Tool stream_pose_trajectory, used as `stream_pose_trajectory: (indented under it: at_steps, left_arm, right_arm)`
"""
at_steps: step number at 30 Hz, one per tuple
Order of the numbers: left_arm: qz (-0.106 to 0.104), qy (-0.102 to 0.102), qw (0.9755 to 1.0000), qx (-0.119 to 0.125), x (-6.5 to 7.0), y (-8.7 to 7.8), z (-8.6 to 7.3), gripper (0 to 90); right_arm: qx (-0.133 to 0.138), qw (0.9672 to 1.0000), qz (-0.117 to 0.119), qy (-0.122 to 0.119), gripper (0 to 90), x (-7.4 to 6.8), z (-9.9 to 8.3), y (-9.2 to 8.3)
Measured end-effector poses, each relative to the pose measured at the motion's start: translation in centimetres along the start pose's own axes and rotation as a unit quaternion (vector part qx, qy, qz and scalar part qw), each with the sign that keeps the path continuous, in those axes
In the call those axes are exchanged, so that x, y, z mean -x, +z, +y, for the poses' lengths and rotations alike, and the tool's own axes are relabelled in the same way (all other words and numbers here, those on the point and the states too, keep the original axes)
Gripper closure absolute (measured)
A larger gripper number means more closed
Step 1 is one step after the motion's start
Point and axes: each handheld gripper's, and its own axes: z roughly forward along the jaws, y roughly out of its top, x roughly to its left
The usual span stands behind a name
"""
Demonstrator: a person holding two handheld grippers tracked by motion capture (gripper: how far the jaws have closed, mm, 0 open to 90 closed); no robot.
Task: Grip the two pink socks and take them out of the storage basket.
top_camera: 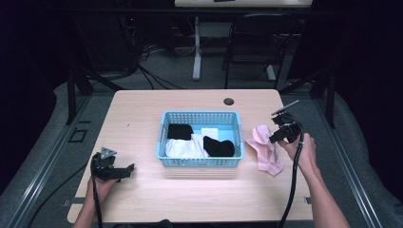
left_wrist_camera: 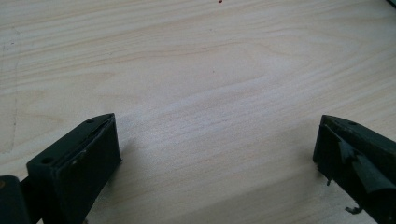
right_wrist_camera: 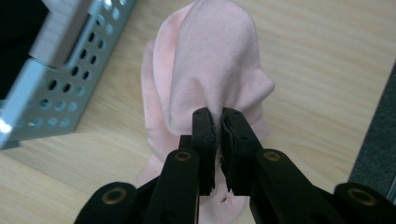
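A pink cloth (top_camera: 264, 151) lies partly draped on the table just right of the blue basket (top_camera: 199, 161). My right gripper (top_camera: 277, 135) is shut on the pink cloth (right_wrist_camera: 212, 70), with a fold pinched between the two black jaws (right_wrist_camera: 218, 122) and the rest hanging down onto the wood. My left gripper (top_camera: 124, 171) rests near the table's front left, held by a hand. In the left gripper view its jaws stand wide apart over bare wood, with nothing between them (left_wrist_camera: 215, 154).
The blue basket (right_wrist_camera: 56, 88) holds black and white folded cloths (top_camera: 190, 142). A cable hole (top_camera: 228, 101) sits at the table's far edge. A chair and desk legs stand beyond the table. The table's right edge (right_wrist_camera: 373, 140) runs close to the pink cloth.
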Motion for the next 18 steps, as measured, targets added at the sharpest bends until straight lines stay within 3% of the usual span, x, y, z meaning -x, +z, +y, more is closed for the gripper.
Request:
stream_pose_trajectory:
  at_steps: [6,7,8,10,12,14,18]
  left_arm:
    - [0.0,0.0,1.0,0.0,0.0,0.0,0.0,0.6]
    - [0.0,0.0,1.0,0.001,0.0,0.0,0.0,0.6]
    - [0.0,0.0,1.0,0.0,0.0,0.0,0.0,0.6]
    - [0.0,0.0,1.0,0.0,0.0,0.0,0.0,0.6]
    - [0.0,0.0,1.0,0.0,0.0,0.0,0.0,0.6]
    - [0.001,-0.001,1.0,0.001,0.0,0.0,0.0,0.6]
    - [0.0,0.0,1.0,0.001,0.0,0.0,0.0,0.6]
  right_arm:
    - [-0.017,0.9996,0.008,0.019,80.8,0.9,-0.9,2.7]
    - [-0.023,0.9995,0.006,0.02,78.2,1.1,-1.0,3.0]
    - [-0.025,0.9995,0.006,0.016,65.9,1.2,-1.2,3.1]
    - [-0.016,0.9996,0.007,0.024,64.5,1.2,-1.4,3.1]
    - [-0.013,0.9997,0.007,0.018,53.5,1.4,-1.5,2.4]
    - [0.011,0.9997,0.007,0.023,41.8,1.5,-1.8,0.9]
    - [0.028,0.9994,0.01,0.016,31.8,1.4,-2.3,-0.7]
